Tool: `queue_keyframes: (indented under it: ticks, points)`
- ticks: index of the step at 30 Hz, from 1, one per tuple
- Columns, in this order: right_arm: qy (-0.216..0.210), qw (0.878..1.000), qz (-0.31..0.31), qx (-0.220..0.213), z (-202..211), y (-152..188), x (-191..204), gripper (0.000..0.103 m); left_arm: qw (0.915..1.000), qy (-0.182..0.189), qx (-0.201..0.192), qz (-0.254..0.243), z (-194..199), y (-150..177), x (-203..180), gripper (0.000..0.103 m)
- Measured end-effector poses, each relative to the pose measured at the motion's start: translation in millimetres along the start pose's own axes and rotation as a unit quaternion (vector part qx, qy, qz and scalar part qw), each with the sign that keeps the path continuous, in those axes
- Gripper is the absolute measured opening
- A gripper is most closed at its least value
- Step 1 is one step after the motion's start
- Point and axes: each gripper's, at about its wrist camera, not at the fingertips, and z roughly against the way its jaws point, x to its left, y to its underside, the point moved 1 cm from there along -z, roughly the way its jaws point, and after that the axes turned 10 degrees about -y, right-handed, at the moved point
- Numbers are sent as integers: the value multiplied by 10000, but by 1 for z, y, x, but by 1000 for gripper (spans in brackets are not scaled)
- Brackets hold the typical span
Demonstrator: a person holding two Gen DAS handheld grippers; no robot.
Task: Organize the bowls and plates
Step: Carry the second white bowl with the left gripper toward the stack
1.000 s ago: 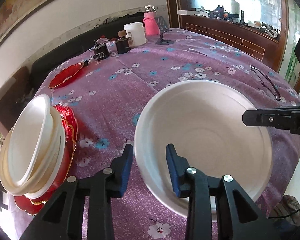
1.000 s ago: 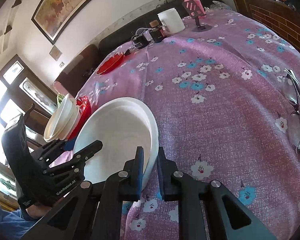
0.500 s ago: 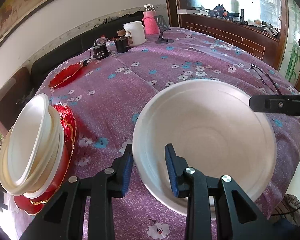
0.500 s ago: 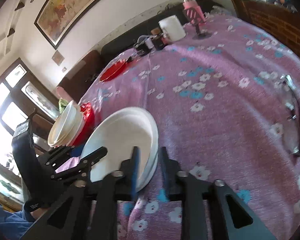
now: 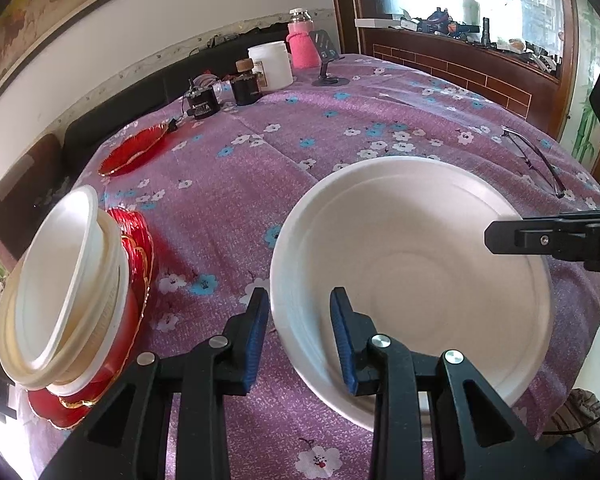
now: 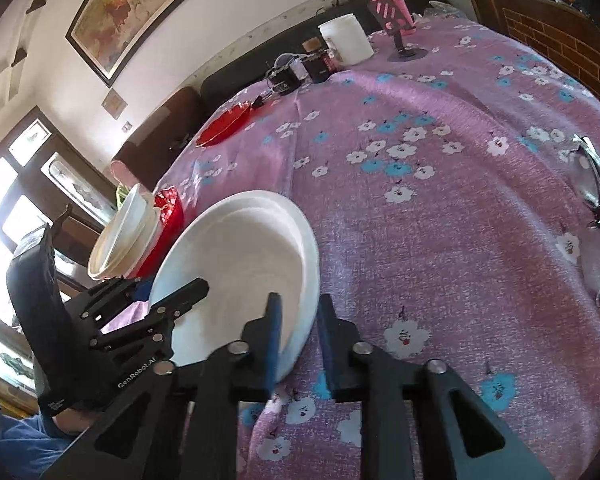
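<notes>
A large white plate lies on the purple flowered tablecloth; it also shows in the right wrist view. My left gripper is open with its fingers straddling the plate's near-left rim, not pinching it. My right gripper is open with its fingers either side of the plate's opposite rim. A tilted stack of white bowls sits on red plates at the left edge. Another red plate lies farther back.
Jars, a white tub, a pink bottle and a phone stand stand at the table's far side. Eyeglasses lie near the right edge. A sofa runs behind the table.
The right gripper's jaws have widened a little around the plate's rim. The plate and left gripper have barely shifted.
</notes>
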Motion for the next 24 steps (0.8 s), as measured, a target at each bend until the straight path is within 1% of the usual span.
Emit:
queue_keyframes:
  ticks: [11, 17, 24]
  points:
    - [-36, 9999, 53, -94, 1, 0, 4, 14, 9998, -117, -147, 22, 6, -1, 1, 31]
    - [-34, 9998, 150, -138, 0, -2, 10, 14, 9993, -258, -281, 22, 9, -1, 4, 31]
    - [8, 9999, 133, -108, -1, -2, 8, 14, 9990, -302, -314, -11, 10, -1, 4, 31]
